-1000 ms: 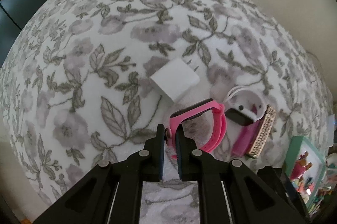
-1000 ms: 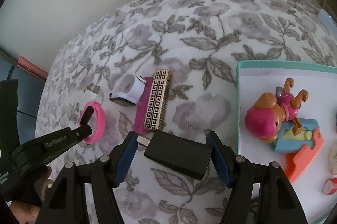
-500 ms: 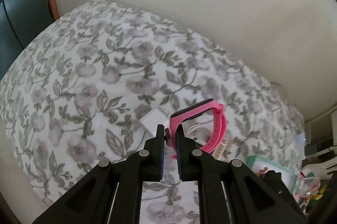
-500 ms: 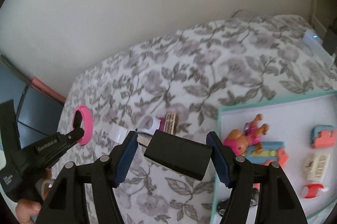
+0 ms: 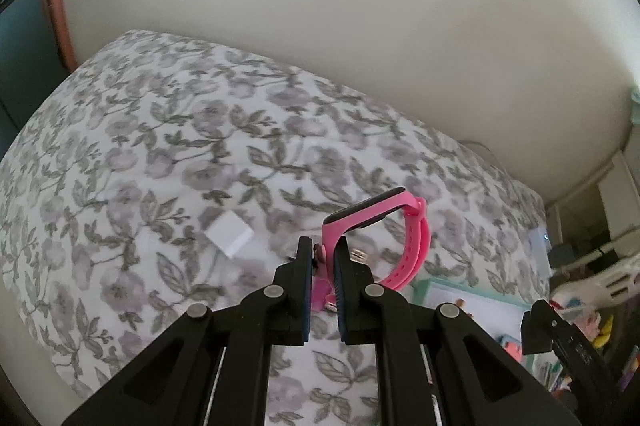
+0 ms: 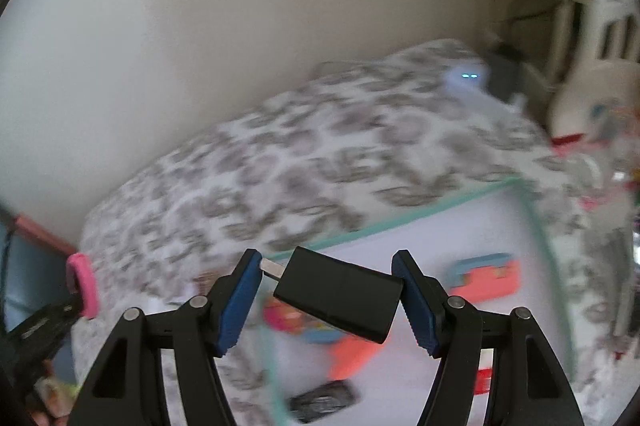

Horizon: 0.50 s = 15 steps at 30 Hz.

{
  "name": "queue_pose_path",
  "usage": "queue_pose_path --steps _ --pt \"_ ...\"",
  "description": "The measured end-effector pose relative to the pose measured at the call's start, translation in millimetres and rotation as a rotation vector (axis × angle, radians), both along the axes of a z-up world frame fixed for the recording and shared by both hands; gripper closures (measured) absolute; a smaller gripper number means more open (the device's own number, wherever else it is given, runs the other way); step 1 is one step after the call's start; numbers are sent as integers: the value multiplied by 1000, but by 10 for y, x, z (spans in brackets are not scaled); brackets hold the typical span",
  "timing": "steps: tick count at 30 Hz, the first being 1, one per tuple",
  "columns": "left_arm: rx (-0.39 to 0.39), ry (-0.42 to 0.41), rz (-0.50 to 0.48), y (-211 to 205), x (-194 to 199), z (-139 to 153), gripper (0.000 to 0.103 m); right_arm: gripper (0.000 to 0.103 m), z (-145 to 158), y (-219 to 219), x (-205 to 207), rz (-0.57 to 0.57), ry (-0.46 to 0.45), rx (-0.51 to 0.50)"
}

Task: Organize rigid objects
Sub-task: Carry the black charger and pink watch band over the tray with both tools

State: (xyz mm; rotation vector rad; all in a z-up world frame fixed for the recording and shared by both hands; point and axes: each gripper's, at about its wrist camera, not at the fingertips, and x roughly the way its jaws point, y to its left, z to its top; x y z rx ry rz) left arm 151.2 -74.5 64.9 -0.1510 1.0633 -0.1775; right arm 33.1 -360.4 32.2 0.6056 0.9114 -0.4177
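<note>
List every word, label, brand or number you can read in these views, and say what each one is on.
Nothing reads clearly.
White lettering on the left gripper arm, at the lower left of the right wrist view: too blurred to read.
Small markings on the black arm at the lower right of the left wrist view: too small to read.
Pink fitness band, black charger, white adapter: no text visible.
</note>
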Motion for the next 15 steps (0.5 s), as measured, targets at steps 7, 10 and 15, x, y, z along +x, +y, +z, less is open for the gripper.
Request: queue_pose_path --steps 7,10,15 --pt "24 18 -112 -442 -132 -43 93 33 -122 -432 -234 -103 80 -27" --pt "28 36 -171 -652 -204 -108 93 33 -149 -478 -265 -106 98 -33" --pt "55 91 -264 -1002 -331 -315 93 33 -266 -468 -228 -85 153 -46"
